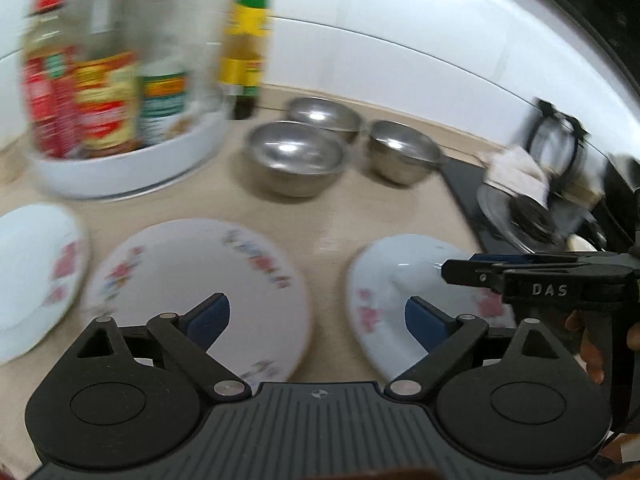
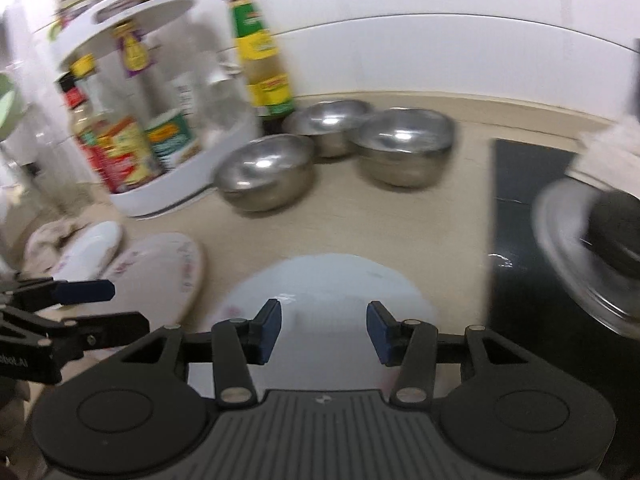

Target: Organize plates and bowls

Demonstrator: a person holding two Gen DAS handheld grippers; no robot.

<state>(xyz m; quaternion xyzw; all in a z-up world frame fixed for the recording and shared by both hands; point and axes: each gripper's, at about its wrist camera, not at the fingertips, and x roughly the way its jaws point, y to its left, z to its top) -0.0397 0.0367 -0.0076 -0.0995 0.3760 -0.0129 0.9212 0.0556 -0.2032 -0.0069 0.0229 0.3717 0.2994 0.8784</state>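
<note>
Three flowered plates lie on the beige counter (image 1: 344,216): a middle plate (image 1: 200,292) flat in front of the left hand-held gripper (image 1: 316,320), a left plate (image 1: 36,276) just beside it at the picture's edge, and a right plate (image 1: 396,304) lifted on a tilt. The right hand-held gripper (image 2: 324,328) has this right plate between its blue pads (image 2: 269,330), but blur hides whether they press on it, so I cannot tell if it grips. In the left wrist view that gripper (image 1: 464,270) reaches in from the right over the tilted plate's rim. The left hand-held gripper stands wide open with nothing between its fingers, hovering over the gap between the middle and right plates. Behind the plates three steel bowls (image 1: 296,156) sit close together in a cluster. Left of them a white round rack (image 1: 132,168) carries sauce bottles and jars, with a tall yellow-labelled bottle (image 1: 244,40) beside it. To the right lies a black stove top (image 2: 516,216) with a glass lid (image 2: 580,240).
</note>
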